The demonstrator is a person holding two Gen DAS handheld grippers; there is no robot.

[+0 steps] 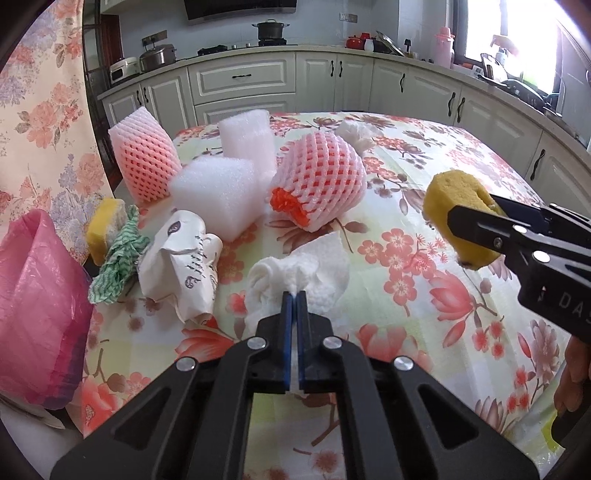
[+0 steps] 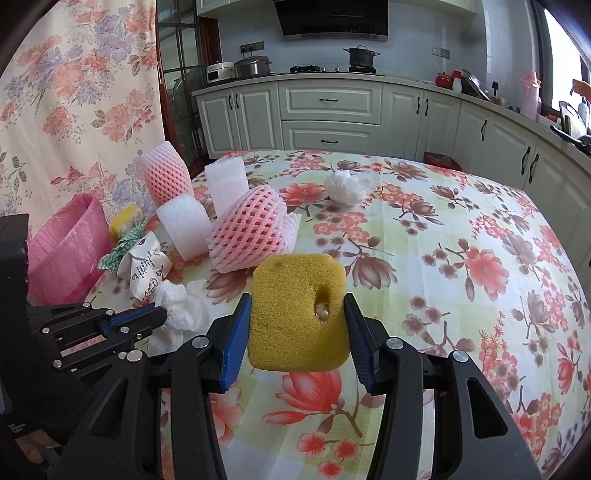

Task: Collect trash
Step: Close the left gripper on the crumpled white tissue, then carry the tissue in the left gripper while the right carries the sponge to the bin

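On the floral tablecloth [image 2: 443, 229], the left gripper [image 1: 294, 295] pinches a crumpled white paper towel [image 1: 314, 269], its blue pads pressed nearly together; the towel's near end is hidden between them. The right gripper [image 2: 297, 317], held level above the cloth, clamps a yellow sponge [image 2: 291, 314] whose hole holds something pale, hard to identify. The pink bag [image 1: 37, 302], left of the towel, is cut off at the edge.

White kitchen cabinets [image 2: 328, 110] line walls beside a bright window [image 1: 517, 33].
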